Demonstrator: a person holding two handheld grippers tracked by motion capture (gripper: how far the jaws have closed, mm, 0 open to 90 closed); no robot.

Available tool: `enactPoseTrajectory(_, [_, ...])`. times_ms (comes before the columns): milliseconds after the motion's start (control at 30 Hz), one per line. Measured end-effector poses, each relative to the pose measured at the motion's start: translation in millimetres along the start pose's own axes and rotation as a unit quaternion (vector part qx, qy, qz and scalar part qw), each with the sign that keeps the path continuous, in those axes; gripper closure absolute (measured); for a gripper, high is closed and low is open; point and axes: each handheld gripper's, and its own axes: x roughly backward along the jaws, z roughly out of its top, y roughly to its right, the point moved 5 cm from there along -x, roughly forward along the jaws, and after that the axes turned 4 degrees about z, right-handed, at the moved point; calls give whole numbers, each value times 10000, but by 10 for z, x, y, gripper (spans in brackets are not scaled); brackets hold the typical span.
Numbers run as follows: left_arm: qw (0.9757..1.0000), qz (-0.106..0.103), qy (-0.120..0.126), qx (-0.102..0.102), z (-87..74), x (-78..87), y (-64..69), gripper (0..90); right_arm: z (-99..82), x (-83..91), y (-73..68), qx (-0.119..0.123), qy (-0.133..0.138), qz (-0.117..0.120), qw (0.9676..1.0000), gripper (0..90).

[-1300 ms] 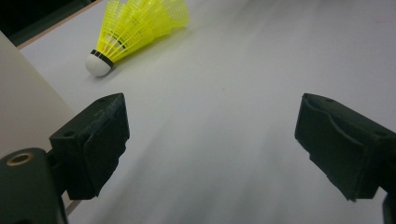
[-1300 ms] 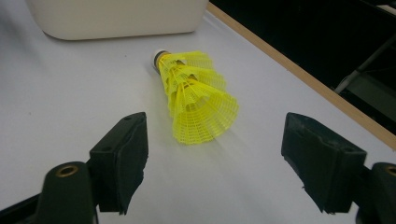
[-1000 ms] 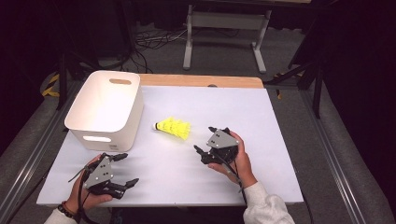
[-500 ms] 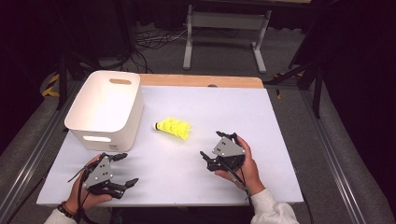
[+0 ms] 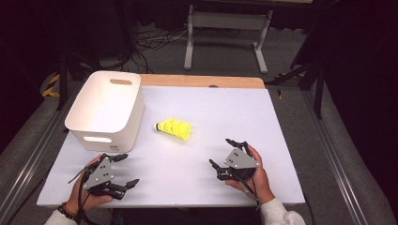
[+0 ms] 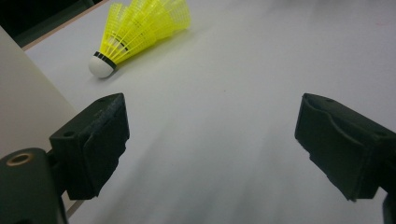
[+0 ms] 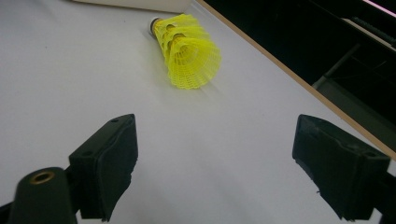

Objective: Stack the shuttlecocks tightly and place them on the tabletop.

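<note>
A yellow shuttlecock with a white cork lies on its side on the white table, cork pointing at the white bin. My left gripper rests open near the front left edge, just in front of the bin. In its own view the left gripper has wide jaws with nothing between them, and the shuttlecock lies farther ahead. My right gripper is open at the front right. Its jaws have just been opening, nothing between them. The shuttlecock lies ahead of the right gripper.
The bin stands at the table's left, its wall close to my left gripper. A wooden strip edges the table's far side. Behind it stand a metal frame and cables on the floor.
My right hand has drawn back to the right and toward the table's near edge, away from the shuttlecock. The left hand and the shuttlecock have stayed where they were.
</note>
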Motion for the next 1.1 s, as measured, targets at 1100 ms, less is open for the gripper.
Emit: enactPoseTrajectory(1100, [9997,122,174,150,-3,49,-75,99,-235,38,-10,-403,-4,56,9992,100])
